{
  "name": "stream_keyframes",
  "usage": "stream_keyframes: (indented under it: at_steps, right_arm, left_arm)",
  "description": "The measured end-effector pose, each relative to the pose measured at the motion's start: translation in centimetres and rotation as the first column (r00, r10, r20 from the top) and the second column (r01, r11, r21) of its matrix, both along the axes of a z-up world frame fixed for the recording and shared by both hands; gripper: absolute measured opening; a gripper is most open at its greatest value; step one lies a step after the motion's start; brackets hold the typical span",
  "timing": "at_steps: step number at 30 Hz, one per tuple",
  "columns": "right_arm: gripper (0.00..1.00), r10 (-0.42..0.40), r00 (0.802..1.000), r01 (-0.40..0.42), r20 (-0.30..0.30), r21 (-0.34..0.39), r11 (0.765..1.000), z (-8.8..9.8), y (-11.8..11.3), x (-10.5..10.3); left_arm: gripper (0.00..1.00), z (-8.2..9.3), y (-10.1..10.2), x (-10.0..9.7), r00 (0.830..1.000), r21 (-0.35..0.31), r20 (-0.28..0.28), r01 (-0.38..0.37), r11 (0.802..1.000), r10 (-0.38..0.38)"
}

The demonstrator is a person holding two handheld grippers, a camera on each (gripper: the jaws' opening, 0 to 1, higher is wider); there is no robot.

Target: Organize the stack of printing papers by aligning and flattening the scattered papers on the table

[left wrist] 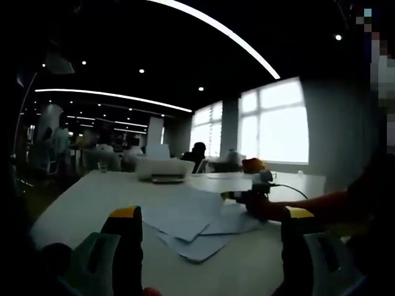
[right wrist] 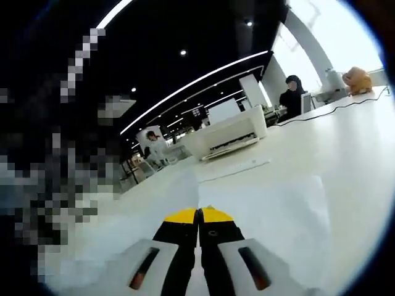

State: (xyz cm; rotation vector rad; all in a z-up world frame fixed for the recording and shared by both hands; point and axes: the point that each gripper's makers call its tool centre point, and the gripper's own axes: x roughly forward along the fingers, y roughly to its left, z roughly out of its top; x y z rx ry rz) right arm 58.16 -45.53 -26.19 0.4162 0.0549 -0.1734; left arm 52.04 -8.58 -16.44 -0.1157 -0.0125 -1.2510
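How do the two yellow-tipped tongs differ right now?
The left tongs stand wide open, jaws far apart, held back from the scattered papers. The right tongs are shut, tips together, low over a white sheet. The left tongs look across the table toward the printer; the right tongs face it from nearer. Both have black jaws with yellow tips.

Distant seated figures (left wrist: pixel 111 151) blurred, indistinct

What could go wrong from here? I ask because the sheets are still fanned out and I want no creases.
The right gripper, its fingers closed together, rests low on a sheet; pushing forward could buckle or crease it. The scattered papers overlap loosely, so a one-sided nudge may skew them further. The left gripper is open and apart from the pile, so nothing braces the sheets against sliding on the table.
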Motion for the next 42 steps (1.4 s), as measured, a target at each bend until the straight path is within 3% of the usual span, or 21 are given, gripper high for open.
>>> stream_keyframes:
  at_steps: [9, 14, 16, 31, 39, 42]
  right_arm:
    - [0.00, 0.032, 0.999, -0.031, 0.038, -0.025, 0.999, 0.9, 0.6, 0.2]
    - [0.00, 0.046, 0.994, -0.050, 0.095, 0.038, 0.998, 2.0, 1.0, 0.2]
    - [0.00, 0.052, 0.993, -0.055, 0.102, 0.031, 0.998, 2.4, 1.4, 0.2]
    - [0.00, 0.175, 0.967, -0.166, 0.184, -0.067, 0.984, 8.2, 5.4, 0.2]
    - [0.00, 0.208, 0.953, -0.192, 0.221, -0.094, 0.977, 10.7, 6.8, -0.4]
    - [0.00, 0.224, 0.946, -0.205, 0.234, -0.104, 0.973, 11.6, 6.1, 0.3]
  left_arm:
    - [0.96, 0.1, 0.4, 0.0, 1.000, 0.003, 0.006, -0.008, 1.000, 0.008]
    - [0.96, 0.1, 0.6, 0.2, 1.000, 0.004, 0.004, -0.015, 1.000, 0.015]
    - [0.96, 0.1, 0.5, 0.2, 1.000, 0.007, 0.004, -0.015, 1.000, 0.015]
    - [0.96, 0.3, 0.4, 0.1, 1.000, 0.002, 0.008, -0.015, 1.000, 0.015]
    - [0.96, 0.6, 0.5, -0.2, 1.000, -0.001, 0.015, -0.014, 1.000, 0.014]
    - [0.96, 0.7, 0.5, -0.2, 1.000, -0.004, 0.017, -0.016, 1.000, 0.016]
